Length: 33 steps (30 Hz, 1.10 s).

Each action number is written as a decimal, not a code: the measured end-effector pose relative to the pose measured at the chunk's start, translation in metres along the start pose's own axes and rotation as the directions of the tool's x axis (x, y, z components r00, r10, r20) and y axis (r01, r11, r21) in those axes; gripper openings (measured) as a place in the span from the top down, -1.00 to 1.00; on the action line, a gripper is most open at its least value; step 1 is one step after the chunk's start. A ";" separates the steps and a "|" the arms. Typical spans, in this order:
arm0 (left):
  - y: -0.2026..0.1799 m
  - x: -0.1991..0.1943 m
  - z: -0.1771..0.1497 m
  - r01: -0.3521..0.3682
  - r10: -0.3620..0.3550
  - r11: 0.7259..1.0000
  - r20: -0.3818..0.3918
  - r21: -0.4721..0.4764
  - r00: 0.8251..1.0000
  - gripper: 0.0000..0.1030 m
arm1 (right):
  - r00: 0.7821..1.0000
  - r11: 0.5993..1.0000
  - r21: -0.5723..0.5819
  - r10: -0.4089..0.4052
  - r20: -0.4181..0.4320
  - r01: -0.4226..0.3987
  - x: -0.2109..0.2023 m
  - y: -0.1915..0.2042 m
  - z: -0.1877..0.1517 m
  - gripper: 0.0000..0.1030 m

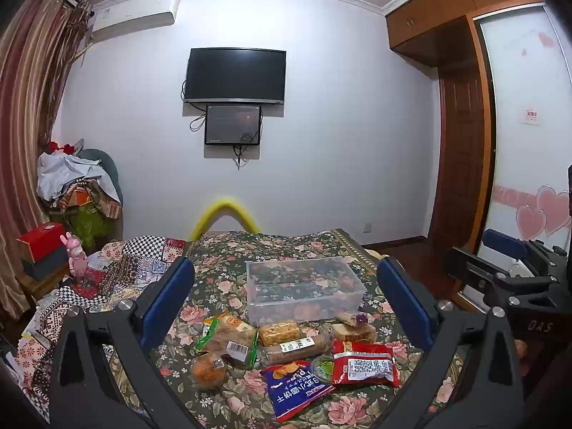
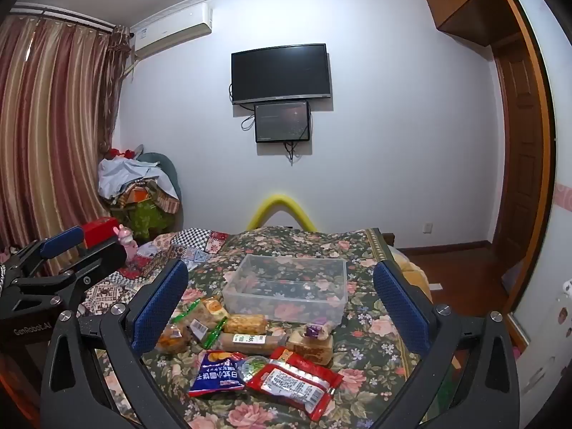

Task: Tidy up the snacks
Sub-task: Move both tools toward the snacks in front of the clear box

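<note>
Floral bedspread point(image 1: 228, 279): snacks point(image 1: 293, 350) between parted fingers point(image 1: 168, 300).

I am in a bedroom of someone's home: in front of me lies a bed covered with a dark floral bedspread point(image 1: 228, 250) and a patchwork quilt point(image 1: 118, 268). A black flat-screen television point(image 1: 235, 75) and a white air conditioner point(image 1: 134, 12) hang on the pale wall, striped red-brown curtains point(image 2: 46, 125) fall along the left side, and a brown wooden wardrobe point(image 1: 436, 25) fills the right corner. A heap of clothes point(image 2: 139, 182) sits by the curtains.
</note>
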State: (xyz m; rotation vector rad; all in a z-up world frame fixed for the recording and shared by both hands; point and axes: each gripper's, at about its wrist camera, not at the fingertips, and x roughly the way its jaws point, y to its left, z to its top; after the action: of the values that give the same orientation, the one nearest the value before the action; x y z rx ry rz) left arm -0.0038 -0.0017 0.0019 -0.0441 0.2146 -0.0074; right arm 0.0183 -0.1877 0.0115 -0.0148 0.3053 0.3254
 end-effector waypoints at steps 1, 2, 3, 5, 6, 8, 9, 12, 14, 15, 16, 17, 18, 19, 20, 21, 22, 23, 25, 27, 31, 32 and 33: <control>0.000 0.000 0.000 0.001 -0.001 1.000 0.000 -0.001 1.000 -1.00 | 1.000 1.000 -0.001 0.001 -0.002 -0.001 0.000 0.000 0.000 -1.00; 0.000 0.000 -0.001 0.002 -0.002 1.000 -0.001 -0.002 1.000 -1.00 | 1.000 1.000 -0.003 0.002 -0.003 -0.002 0.000 0.000 0.000 -1.00; 0.000 0.000 -0.001 0.002 -0.002 1.000 -0.001 -0.002 1.000 -1.00 | 1.000 1.000 -0.003 0.002 -0.003 -0.002 0.000 0.001 0.000 -1.00; 0.001 0.000 -0.001 0.000 0.000 1.000 0.000 -0.002 1.000 -1.00 | 1.000 1.000 -0.002 0.002 -0.001 -0.002 -0.001 0.001 0.000 -1.00; 0.001 0.000 -0.001 0.000 0.000 1.000 0.000 -0.002 1.000 -1.00 | 1.000 1.000 -0.001 0.003 -0.001 -0.003 -0.001 0.000 0.000 -1.00; 0.001 0.000 -0.002 0.001 -0.001 1.000 0.000 -0.004 1.000 -1.00 | 1.000 1.000 0.001 0.003 0.000 -0.003 -0.002 0.000 0.000 -1.00; 0.001 0.000 -0.002 0.002 -0.002 1.000 0.000 -0.004 1.000 -1.00 | 1.000 1.000 0.002 0.002 0.000 -0.002 -0.003 0.000 0.001 -1.00; 0.001 0.000 -0.002 0.003 -0.003 1.000 -0.001 -0.007 1.000 -1.00 | 1.000 1.000 0.012 0.007 0.000 -0.007 0.002 0.000 -0.001 -1.00; 0.002 0.000 -0.003 0.005 -0.005 1.000 -0.002 -0.006 1.000 -1.00 | 1.000 1.000 0.018 0.009 0.001 -0.009 0.002 0.000 -0.001 -1.00; 0.002 0.000 -0.003 0.005 -0.005 1.000 -0.002 -0.005 1.000 -1.00 | 1.000 1.000 0.019 0.009 0.000 -0.009 0.003 0.001 -0.001 -1.00; 0.001 0.000 -0.003 0.005 -0.005 1.000 -0.003 -0.004 1.000 -1.00 | 1.000 1.000 0.020 0.009 -0.001 -0.009 0.003 0.001 -0.001 -1.00; 0.001 0.000 -0.003 0.005 -0.005 1.000 -0.003 -0.003 1.000 -1.00 | 1.000 1.000 0.020 0.009 -0.002 -0.009 0.003 0.000 0.000 -1.00; 0.001 0.000 -0.003 0.005 -0.005 1.000 -0.003 -0.004 1.000 -1.00 | 1.000 1.000 0.023 0.008 0.000 -0.008 0.002 -0.002 -0.001 -1.00; 0.001 0.001 -0.003 0.006 -0.006 1.000 -0.003 -0.003 1.000 -1.00 | 1.000 1.000 0.022 0.008 0.001 -0.008 0.002 -0.001 -0.001 -1.00; 0.001 0.000 -0.003 0.006 -0.006 1.000 -0.003 -0.004 1.000 -1.00 | 1.000 1.000 0.022 0.008 0.000 -0.008 0.002 -0.001 -0.001 -1.00; 0.001 0.000 -0.003 0.006 -0.006 1.000 -0.003 -0.004 1.000 -1.00 | 1.000 1.000 0.030 0.009 -0.001 -0.009 0.002 -0.001 -0.001 -1.00; 0.001 0.001 -0.004 0.007 -0.007 1.000 -0.003 -0.004 1.000 -1.00 | 1.000 0.999 0.031 0.009 -0.002 -0.009 0.002 -0.001 -0.001 -1.00; 0.000 0.001 -0.004 0.008 -0.008 1.000 -0.004 -0.004 1.000 -1.00 | 1.000 0.999 0.033 0.010 -0.002 -0.010 0.002 -0.002 -0.001 -1.00; 0.000 0.002 -0.004 0.009 -0.009 1.000 -0.007 -0.005 1.000 -1.00 | 1.000 0.999 0.035 0.011 -0.005 -0.011 0.002 -0.002 -0.001 -1.00; 0.000 0.004 -0.005 0.012 -0.012 1.000 -0.012 -0.005 1.000 -1.00 | 1.000 0.999 0.035 0.013 -0.008 -0.012 0.004 -0.003 -0.002 -1.00; 0.001 0.009 -0.009 0.011 -0.011 1.000 -0.025 -0.005 1.000 -1.00 | 1.000 0.999 0.038 0.016 -0.020 -0.015 0.011 -0.002 -0.006 -1.00; 0.001 0.012 -0.009 0.012 -0.012 1.000 -0.032 -0.006 0.999 -1.00 | 0.999 0.998 0.053 0.020 -0.028 -0.019 0.013 -0.003 -0.007 -1.00; 0.002 0.015 -0.011 0.013 -0.013 1.000 -0.040 -0.009 0.999 -1.00 | 0.999 0.998 0.058 0.021 -0.035 -0.019 0.016 -0.004 -0.008 -1.00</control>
State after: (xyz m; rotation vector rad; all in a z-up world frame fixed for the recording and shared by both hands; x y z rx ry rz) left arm 0.0083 -0.0004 -0.0119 -0.0543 0.2548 -0.0202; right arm 0.0312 -0.1870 -0.0007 0.0397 0.3504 0.3367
